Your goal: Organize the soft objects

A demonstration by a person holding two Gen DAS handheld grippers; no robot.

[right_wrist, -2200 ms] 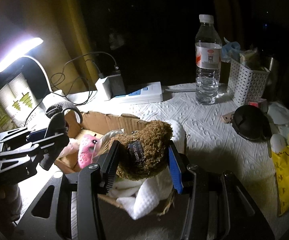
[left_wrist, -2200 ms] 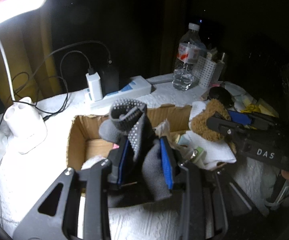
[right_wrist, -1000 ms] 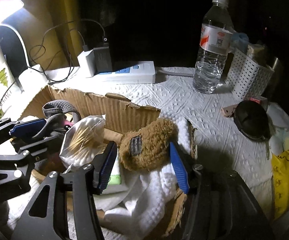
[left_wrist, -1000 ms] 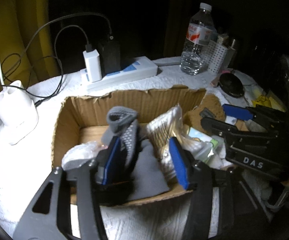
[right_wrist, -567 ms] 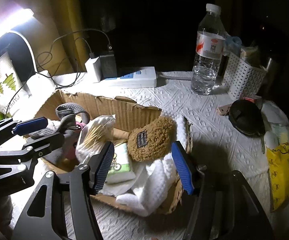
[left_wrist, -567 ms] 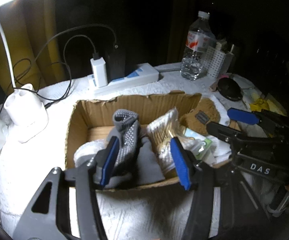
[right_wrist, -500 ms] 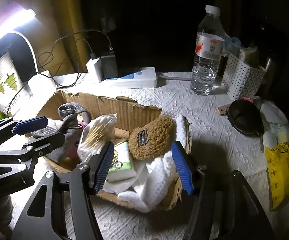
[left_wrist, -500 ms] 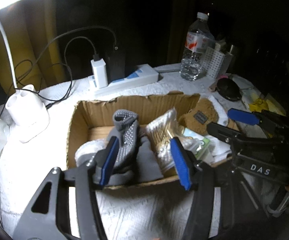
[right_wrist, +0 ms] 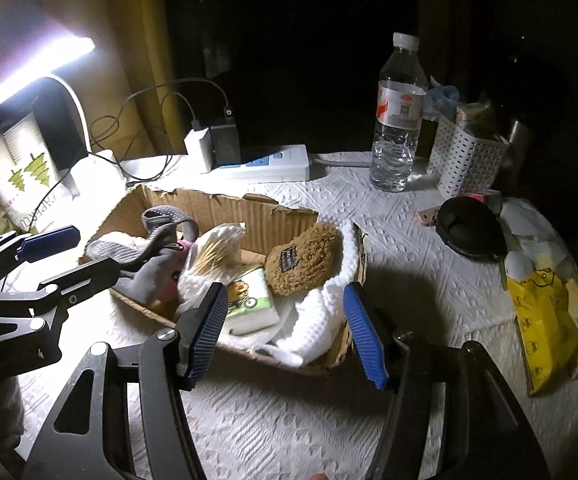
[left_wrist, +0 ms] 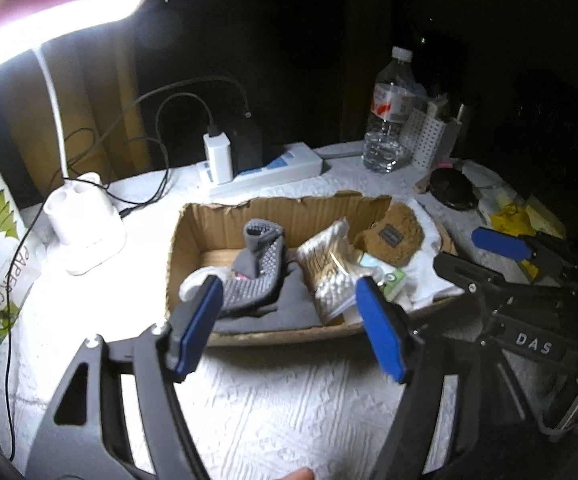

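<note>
- Left gripper [left_wrist: 291, 330]: fingers spread, holding nothing, hovering short of the cardboard box [left_wrist: 289, 212].
- Right gripper [right_wrist: 283, 330]: likewise released and empty, at the box's near edge.
- Advice: withdraw straight back, clear of the draped white towel [right_wrist: 321, 316].
- Grey sock [left_wrist: 263, 268] lies in the box at 12 o'clock beyond the left fingers, apart from them.
- Brown plush [right_wrist: 303, 264] rests on the towel, 12 o'clock of the right fingers, untouched.
- Farther: water bottle [right_wrist: 399, 120] at 1 o'clock.
</note>
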